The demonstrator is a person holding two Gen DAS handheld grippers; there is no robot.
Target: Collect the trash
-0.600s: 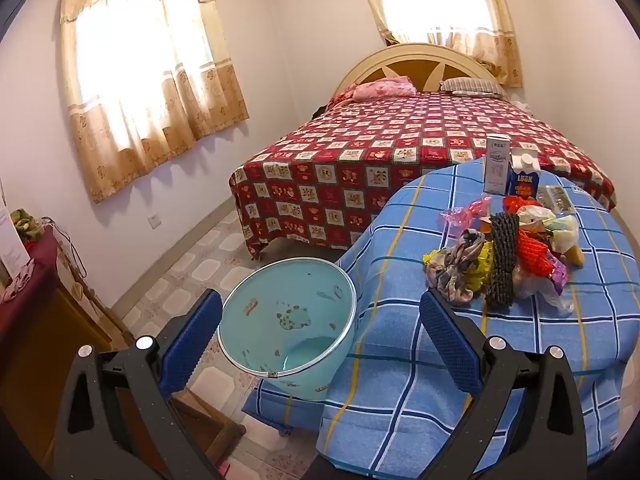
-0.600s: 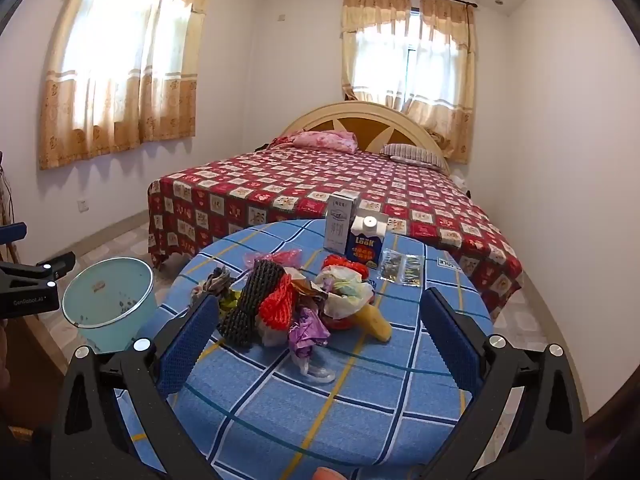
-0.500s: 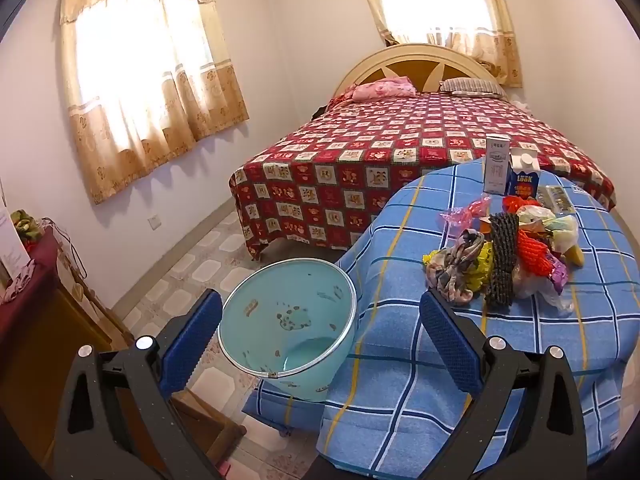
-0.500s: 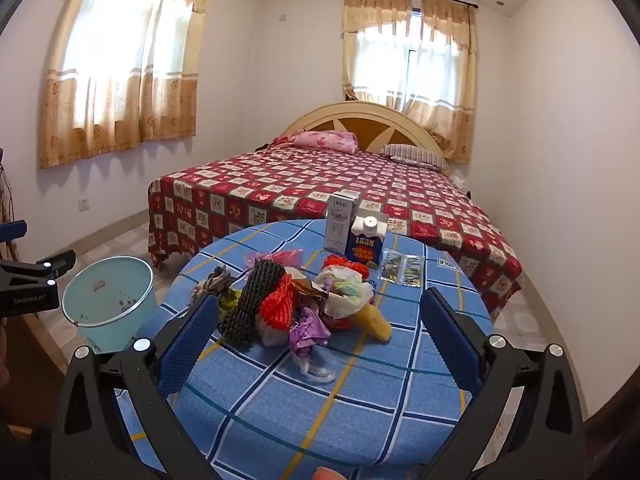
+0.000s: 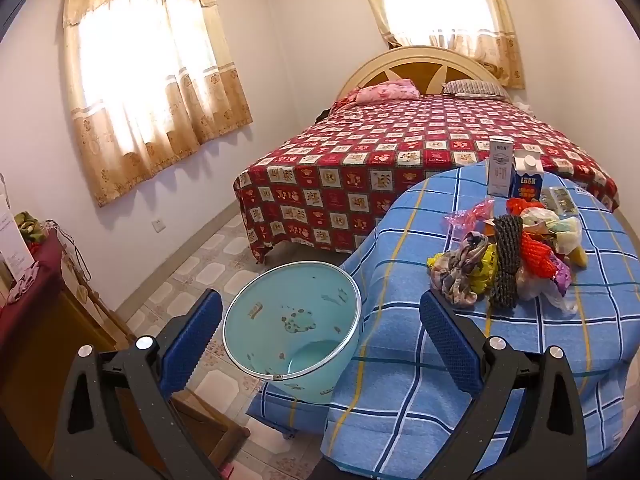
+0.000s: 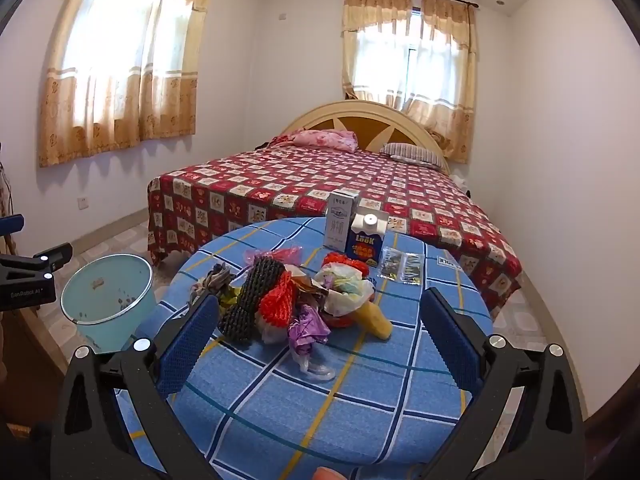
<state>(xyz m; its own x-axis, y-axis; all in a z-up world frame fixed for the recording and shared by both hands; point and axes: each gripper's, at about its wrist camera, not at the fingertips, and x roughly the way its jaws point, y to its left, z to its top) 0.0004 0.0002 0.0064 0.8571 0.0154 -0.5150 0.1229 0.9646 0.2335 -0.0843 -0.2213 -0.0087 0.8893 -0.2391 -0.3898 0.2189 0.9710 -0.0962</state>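
A heap of trash lies on the round table with a blue checked cloth: black and red foam netting, crumpled plastic bags, wrappers. It also shows in the left wrist view. A light blue waste bin stands on the floor left of the table, also in the right wrist view. My left gripper is open and empty, above the bin. My right gripper is open and empty, just short of the heap.
Two cartons and small foil packets stand on the table's far side. A bed with a red patterned cover lies behind. A wooden cabinet stands at the left. The floor is tiled.
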